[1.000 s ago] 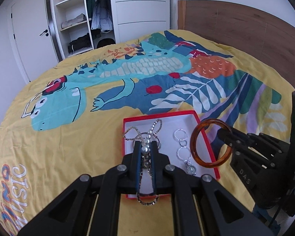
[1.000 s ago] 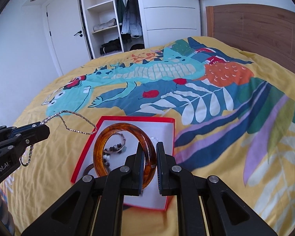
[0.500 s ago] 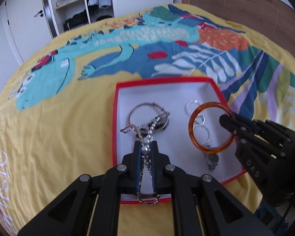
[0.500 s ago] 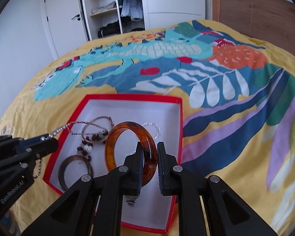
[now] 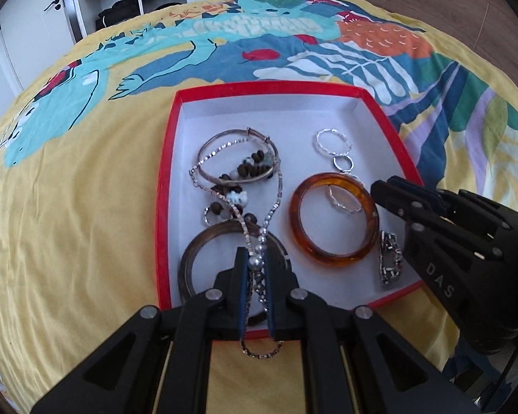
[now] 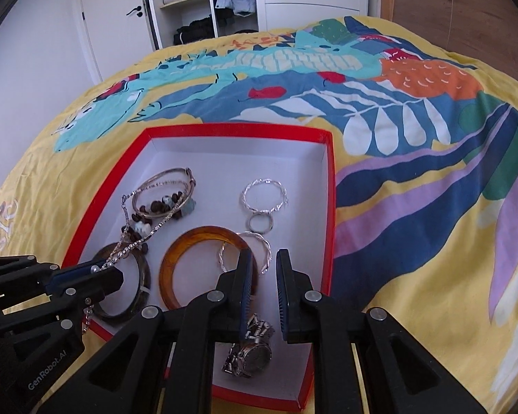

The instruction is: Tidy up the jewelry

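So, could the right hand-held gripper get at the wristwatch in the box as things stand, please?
Probably yes. The right hand-held gripper is open and empty, and the wristwatch lies uncovered on the box floor just beneath it. The amber bangle lies close beside, so a careful approach from above seems wise.

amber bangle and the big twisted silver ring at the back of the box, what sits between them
A small plain silver ring lies between the amber bangle and the big twisted silver ring; both wrist views show it.
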`<action>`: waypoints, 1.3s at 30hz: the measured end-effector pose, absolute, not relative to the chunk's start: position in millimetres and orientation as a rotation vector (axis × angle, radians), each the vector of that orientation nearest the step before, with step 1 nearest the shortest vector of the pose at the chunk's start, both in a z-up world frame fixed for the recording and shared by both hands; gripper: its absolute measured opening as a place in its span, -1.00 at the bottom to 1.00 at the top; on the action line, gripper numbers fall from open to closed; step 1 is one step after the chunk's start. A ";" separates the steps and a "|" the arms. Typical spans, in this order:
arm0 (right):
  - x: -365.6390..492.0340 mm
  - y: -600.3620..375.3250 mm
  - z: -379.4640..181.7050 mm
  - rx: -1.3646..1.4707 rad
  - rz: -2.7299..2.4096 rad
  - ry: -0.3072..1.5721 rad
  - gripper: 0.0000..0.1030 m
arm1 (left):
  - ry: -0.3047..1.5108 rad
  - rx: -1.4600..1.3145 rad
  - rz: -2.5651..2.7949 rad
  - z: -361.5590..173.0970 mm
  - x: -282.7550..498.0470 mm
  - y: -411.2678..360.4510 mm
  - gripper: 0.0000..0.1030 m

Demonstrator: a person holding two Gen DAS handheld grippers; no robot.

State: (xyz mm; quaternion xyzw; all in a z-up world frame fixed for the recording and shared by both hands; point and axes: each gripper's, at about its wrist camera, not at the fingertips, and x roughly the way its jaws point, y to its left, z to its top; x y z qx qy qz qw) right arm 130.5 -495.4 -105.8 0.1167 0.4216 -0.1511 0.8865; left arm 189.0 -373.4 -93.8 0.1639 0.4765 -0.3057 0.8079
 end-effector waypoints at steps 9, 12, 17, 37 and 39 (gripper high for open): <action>120.3 -492.7 -104.5 0.246 -0.318 0.883 -0.59 | 1.042 0.334 -0.661 -91.0 190.5 -368.8 -0.82; 113.9 -490.6 -99.8 0.242 -0.318 0.878 -0.38 | 1.040 0.329 -0.664 -87.3 188.0 -366.6 -0.74; 103.0 -491.3 -88.3 0.250 -0.324 0.859 -0.25 | 1.025 0.322 -0.669 -76.0 182.6 -365.0 -0.58; 60.8 -493.3 -53.0 0.263 -0.381 0.811 0.06 | 0.952 0.305 -0.696 -25.7 162.1 -361.1 -0.26; 57.2 -492.5 -49.3 0.263 -0.384 0.807 0.06 | 0.943 0.302 -0.694 -21.3 160.0 -359.9 -0.18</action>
